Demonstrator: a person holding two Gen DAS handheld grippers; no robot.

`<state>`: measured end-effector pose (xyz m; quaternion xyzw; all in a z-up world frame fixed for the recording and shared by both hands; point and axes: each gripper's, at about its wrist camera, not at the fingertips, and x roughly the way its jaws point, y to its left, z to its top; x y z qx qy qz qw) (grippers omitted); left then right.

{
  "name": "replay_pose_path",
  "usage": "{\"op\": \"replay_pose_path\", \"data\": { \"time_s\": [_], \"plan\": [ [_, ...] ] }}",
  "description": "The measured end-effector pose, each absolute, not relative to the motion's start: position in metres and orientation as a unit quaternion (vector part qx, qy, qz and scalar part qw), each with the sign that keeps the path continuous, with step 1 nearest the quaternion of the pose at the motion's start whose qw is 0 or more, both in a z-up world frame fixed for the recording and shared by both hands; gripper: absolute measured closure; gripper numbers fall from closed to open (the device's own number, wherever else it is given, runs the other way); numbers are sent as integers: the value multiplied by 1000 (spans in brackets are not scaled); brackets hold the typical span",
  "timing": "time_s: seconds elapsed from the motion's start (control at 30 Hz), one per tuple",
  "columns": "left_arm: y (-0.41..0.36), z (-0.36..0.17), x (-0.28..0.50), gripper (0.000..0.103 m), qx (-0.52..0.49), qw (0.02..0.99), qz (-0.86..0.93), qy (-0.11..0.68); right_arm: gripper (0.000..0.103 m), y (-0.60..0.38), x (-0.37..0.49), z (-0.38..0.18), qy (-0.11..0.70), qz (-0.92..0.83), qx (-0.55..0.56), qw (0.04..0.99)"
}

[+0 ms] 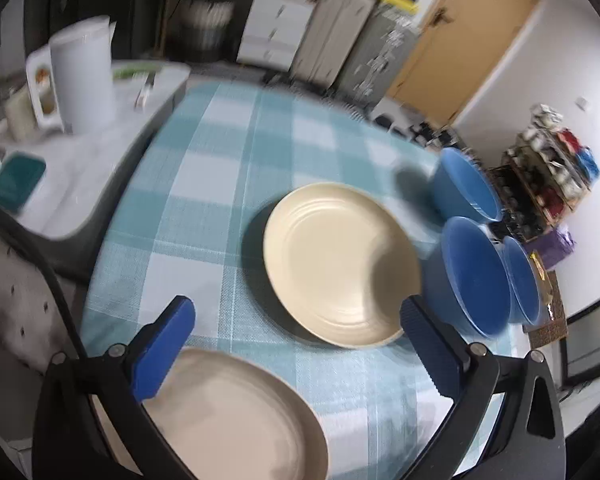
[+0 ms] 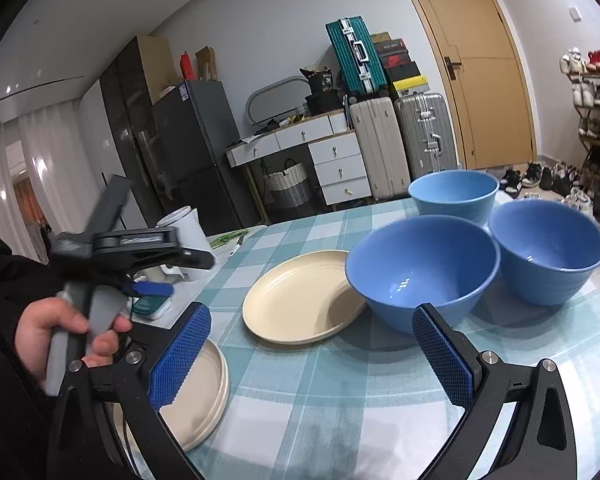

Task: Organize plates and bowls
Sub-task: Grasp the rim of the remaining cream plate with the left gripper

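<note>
The left gripper [image 1: 298, 344] hung over the checked tablecloth [image 1: 220, 168] with its blue pads spread wide and nothing between them. A cream plate [image 1: 340, 264] lay flat on the cloth at about twelve o'clock from the pads, its near rim close to the right pad. A second cream plate [image 1: 236, 416] sat at six o'clock, under the left pad and cut off by the gripper body. Three blue bowls [image 1: 476, 276] stood clustered at two o'clock, partly past the table's far edge in this view and smeared by motion blur.

The right gripper [image 2: 312, 356] was likewise parted wide and held nothing. The nearest blue bowl [image 2: 420, 272] stood at one o'clock, just beyond the right pad, its rim overlapping the edge of the flat plate [image 2: 300, 300] at twelve o'clock. Two more bowls [image 2: 546, 252] stood behind it, close together. At seven o'clock lay the other plate [image 2: 204, 396], half hidden by the left pad. The left hand [image 2: 60, 332] gripped the other tool's handle at nine o'clock.

A white kettle [image 1: 84, 76] stood on a side counter. Writing on the stacked boxes beside the suitcases [image 2: 380, 148] was too small to read.
</note>
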<state>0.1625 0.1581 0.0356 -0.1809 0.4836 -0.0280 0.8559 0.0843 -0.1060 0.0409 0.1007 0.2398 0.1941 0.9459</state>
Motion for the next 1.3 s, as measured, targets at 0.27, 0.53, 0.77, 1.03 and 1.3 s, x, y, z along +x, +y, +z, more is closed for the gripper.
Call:
{"op": "replay_pose_path", "data": {
  "time_s": [0.27,0.53,0.77,1.03,1.3],
  "plan": [
    [141,5,218,1,-114,835,-10,538,1,-102,115,15,251,194,118,941],
    [136,-15,254,2,-99,815,-28,570,1,-99,127,-5,255,189,112,942],
    [138,-36,269,40,-90,798,-28,595,1,-94,138,-23,271,197,113,935],
    [137,-47,273,86,-68,788,-62,608,1,-90,138,-30,284,204,124,929],
    [151,-46,268,87,-64,780,-74,618,1,-88,144,-43,335,189,200,901]
  ]
}}
